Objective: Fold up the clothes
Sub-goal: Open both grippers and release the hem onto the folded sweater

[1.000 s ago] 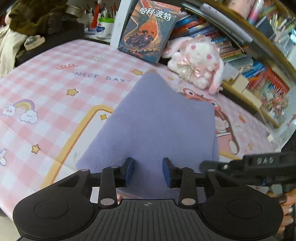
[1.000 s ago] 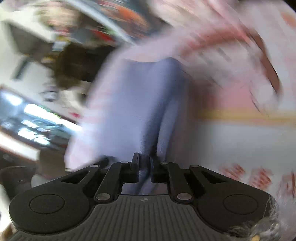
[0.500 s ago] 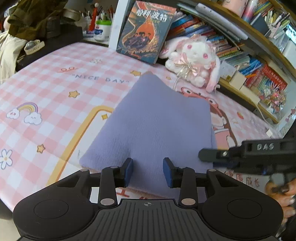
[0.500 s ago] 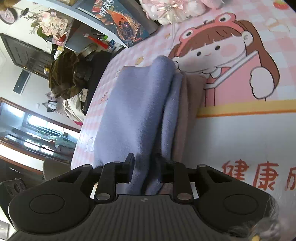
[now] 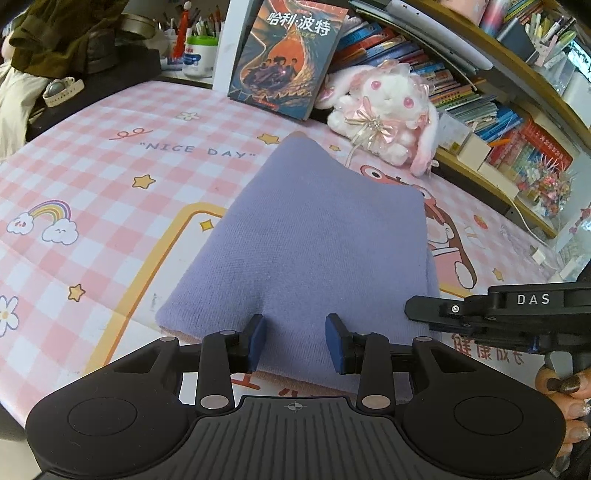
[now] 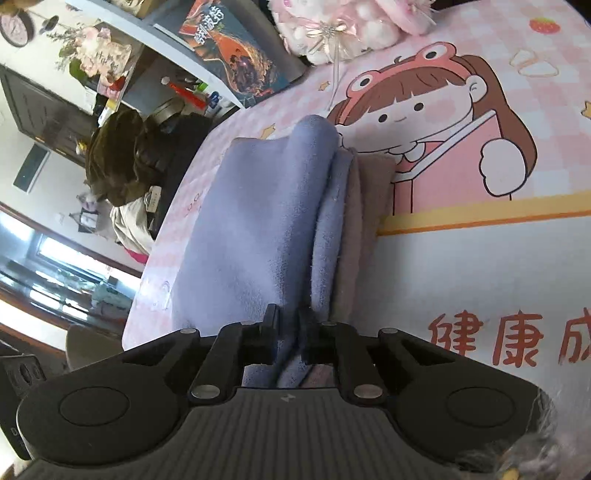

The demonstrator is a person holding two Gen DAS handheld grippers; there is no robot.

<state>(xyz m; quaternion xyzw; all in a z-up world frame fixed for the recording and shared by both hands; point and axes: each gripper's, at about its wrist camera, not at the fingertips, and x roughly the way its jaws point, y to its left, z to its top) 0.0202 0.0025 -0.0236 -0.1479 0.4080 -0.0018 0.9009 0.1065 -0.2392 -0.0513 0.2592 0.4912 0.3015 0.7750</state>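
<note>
The folded garment (image 5: 317, 236) lies on the printed mat (image 5: 85, 206), in its middle, with the near edge close to the left gripper (image 5: 295, 338), whose fingers stand over that edge. The right gripper (image 6: 288, 332) comes in from the right at the garment's near right corner, its jaws closing with a fold of cloth between them. Behind the garment, at the mat's far edge, a book (image 5: 288, 55) stands propped, and a plush rabbit (image 5: 384, 110) sits just right of it. Bookshelves (image 5: 480, 110) run behind and to the right. A heap of clothing (image 5: 55, 33) lies far left.
</note>
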